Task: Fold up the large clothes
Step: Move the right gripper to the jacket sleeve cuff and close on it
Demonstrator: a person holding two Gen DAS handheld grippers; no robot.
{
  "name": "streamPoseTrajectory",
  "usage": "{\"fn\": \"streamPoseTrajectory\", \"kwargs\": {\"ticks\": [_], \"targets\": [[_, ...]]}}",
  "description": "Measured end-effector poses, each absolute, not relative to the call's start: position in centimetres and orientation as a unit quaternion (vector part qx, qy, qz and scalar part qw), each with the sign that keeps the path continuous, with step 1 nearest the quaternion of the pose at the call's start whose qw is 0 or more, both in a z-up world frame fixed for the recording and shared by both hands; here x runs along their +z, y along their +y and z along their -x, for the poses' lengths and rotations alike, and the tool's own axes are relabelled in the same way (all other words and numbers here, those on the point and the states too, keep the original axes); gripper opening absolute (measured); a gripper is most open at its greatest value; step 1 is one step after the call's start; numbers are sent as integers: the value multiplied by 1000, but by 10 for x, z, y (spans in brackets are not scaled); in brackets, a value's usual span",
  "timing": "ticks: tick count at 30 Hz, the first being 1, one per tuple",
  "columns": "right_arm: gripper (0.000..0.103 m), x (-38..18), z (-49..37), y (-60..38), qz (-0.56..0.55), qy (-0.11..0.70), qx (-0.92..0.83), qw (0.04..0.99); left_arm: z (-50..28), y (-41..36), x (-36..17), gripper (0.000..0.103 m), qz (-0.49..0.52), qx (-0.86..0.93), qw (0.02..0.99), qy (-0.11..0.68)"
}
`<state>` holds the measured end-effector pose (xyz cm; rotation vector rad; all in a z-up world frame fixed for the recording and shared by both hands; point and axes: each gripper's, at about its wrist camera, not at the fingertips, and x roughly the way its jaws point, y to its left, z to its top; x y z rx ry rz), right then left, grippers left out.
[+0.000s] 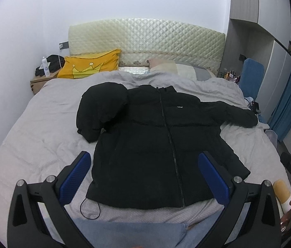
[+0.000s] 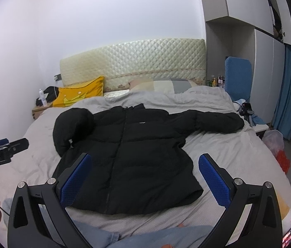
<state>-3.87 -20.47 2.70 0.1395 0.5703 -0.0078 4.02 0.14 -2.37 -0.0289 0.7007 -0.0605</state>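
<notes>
We hold both tongs wide apart, gripping nothing: left tongs [image 1: 145, 177], right tongs [image 2: 145, 177], hovering over the bed's foot edge. Black puffer jacket [image 1: 157, 136] lies front-up, zipped, mid-bed [image 1: 42, 128], straight ahead of both tongs. Long axis runs collar at headboard [image 1: 145, 37] end, hem at foot edge nearest us. Left-side sleeve [image 1: 98, 111] already doubled inward; right-side sleeve [image 2: 213, 122] stretched out toward the bed's right edge. We judge right tongs nearer that sleeve; likely next grab. Hem reachable by either.
</notes>
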Motion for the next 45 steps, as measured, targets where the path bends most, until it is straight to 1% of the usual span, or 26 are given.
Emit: {"fn": "streamPoseTrajectory", "kwargs": {"ticks": [7,11,15,19,23,30,36,40,45], "targets": [[103,15,13,-236,-110,262,-18,959,-70,-1,-24,103,10,-48,943,330],[103,5,0,-252,-115,253,-38,960,-95,1,-28,103,14,-50,946,319],[103,-9,-18,-267,-118,254,-45,959,-121,3,-41,103,8,-42,949,312],[103,-24,-39,-287,-103,272,-68,954,-145,8,-56,103,10,-34,949,313],[103,-37,-56,-317,-140,283,-64,947,-159,16,-68,103,18,-30,948,318],[103,-56,-88,-372,-171,268,-85,944,-170,30,-91,103,28,-24,946,322],[103,-93,-121,-420,-199,258,-83,942,-171,30,-107,103,16,-13,946,324],[103,-126,-146,-455,-216,277,-86,932,-175,26,-110,103,32,-20,945,324],[101,-160,-166,-498,-249,277,-89,924,-184,18,-113,103,41,-17,946,320]]}}
